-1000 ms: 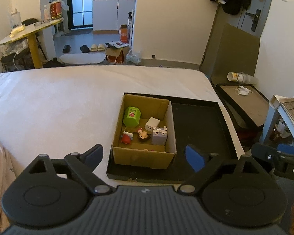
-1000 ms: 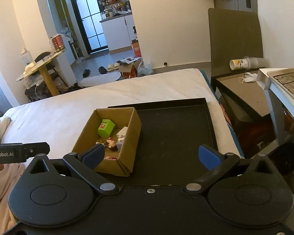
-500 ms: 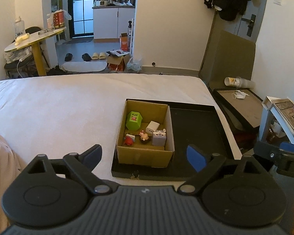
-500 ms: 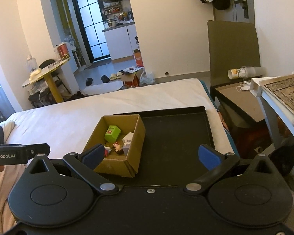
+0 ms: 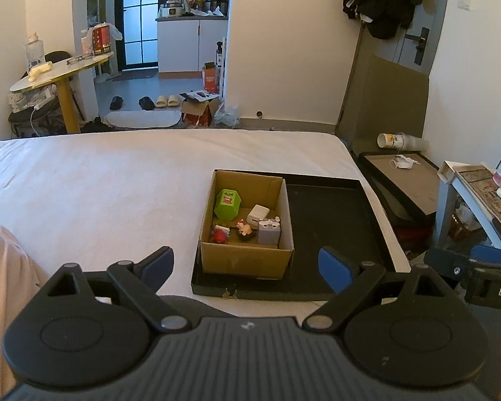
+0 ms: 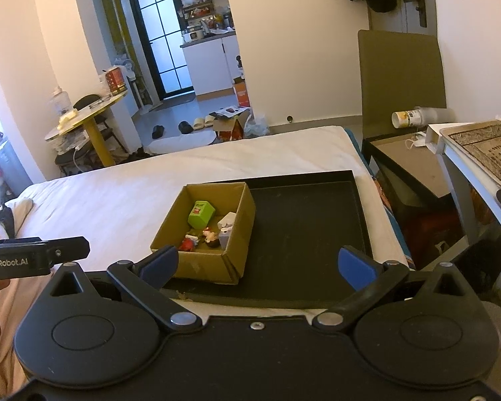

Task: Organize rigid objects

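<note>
Both grippers are up in the air w/ nothing in them. Left gripper (image 5: 245, 264) has its blue fingers spread wide, hovering near the front edge of the black tray (image 5: 330, 207). Right gripper (image 6: 257, 264) is spread wide too, held back on the near side of the same tray, closer to its right half.

Cardboard box (image 5: 245, 259) sits in the left part of the tray, tray's on the white bed (image 5: 117, 183). All the small stuff is inside the box: green block (image 5: 227, 203) toward the back left, white cube (image 5: 258, 214) just right of it, gray-ish box w/ little ears (image 5: 269, 232) by the right wall, and a red figure (image 5: 220, 234) plus a brown/pink figure (image 5: 243, 230) near the front. Can't tell exactly what the figures are, too small.

Rest of the tray to the right of the box is bare black. From the right cam I can see my left gripper's side poking in at the left edge.
</note>
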Action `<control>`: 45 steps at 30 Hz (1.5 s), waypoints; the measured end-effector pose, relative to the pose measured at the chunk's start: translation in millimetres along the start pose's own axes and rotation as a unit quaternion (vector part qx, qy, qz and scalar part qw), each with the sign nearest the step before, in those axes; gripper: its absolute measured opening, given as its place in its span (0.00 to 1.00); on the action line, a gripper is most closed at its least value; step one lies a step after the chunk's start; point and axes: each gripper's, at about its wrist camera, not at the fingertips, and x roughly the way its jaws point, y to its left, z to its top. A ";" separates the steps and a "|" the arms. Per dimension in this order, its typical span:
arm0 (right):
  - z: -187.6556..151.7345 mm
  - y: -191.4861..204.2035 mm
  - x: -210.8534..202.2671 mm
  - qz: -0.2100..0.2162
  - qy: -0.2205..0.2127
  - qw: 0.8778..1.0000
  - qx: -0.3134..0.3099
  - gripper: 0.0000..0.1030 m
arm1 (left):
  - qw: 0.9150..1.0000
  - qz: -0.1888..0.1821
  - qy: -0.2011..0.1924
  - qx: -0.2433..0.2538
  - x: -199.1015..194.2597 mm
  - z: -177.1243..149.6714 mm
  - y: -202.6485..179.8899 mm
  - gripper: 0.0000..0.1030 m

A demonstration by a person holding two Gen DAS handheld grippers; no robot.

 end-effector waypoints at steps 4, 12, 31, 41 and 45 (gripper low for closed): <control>-1.9 3.6 -3.2 0.001 0.001 1.000 -0.006 1.00 | 1.000 -0.001 -0.003 0.002 -4.3 -3.9 -1.1 0.90; -5.2 7.5 -7.6 0.001 0.003 1.000 -0.012 1.00 | 1.000 -0.002 0.001 0.000 -7.0 -6.4 1.8 0.90; -5.3 8.4 -10.3 0.006 0.006 1.000 -0.009 1.00 | 1.000 -0.006 0.004 0.003 -11.5 -7.7 5.9 0.90; -5.7 9.3 -10.9 0.006 0.008 1.000 -0.013 1.00 | 1.000 -0.007 0.009 0.006 -9.6 -7.4 4.1 0.90; -5.2 10.2 -9.9 0.007 0.011 1.000 -0.014 1.00 | 1.000 -0.004 0.010 0.007 -8.5 -7.8 3.8 0.90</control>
